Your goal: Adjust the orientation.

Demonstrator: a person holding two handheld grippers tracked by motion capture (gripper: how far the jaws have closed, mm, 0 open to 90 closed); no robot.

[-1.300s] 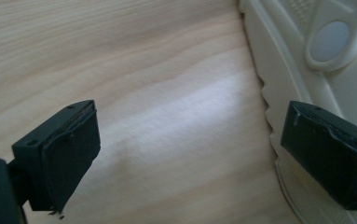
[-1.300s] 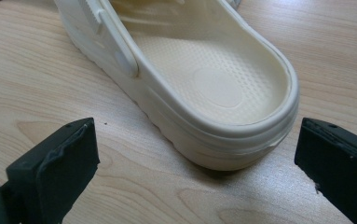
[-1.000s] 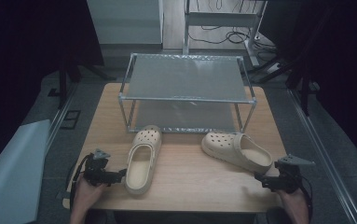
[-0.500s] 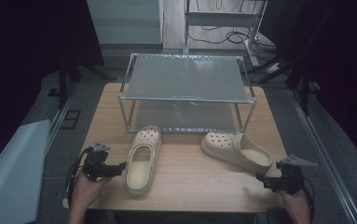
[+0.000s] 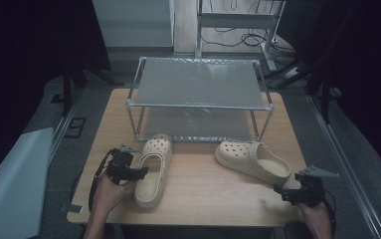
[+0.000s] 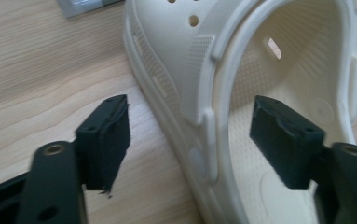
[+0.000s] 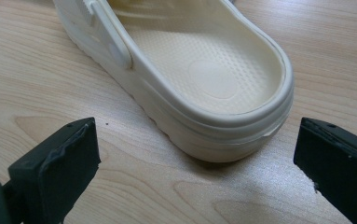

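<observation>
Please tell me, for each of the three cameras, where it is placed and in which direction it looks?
High view: above the near table edge, looking forward and down; both hands, left tongs, right tongs.
Left gripper view: on the left tongs, straddling the left clog's side wall.
Right gripper view: on the right tongs, facing the right clog's heel.
Shared: both clogs also show in the high view.
</observation>
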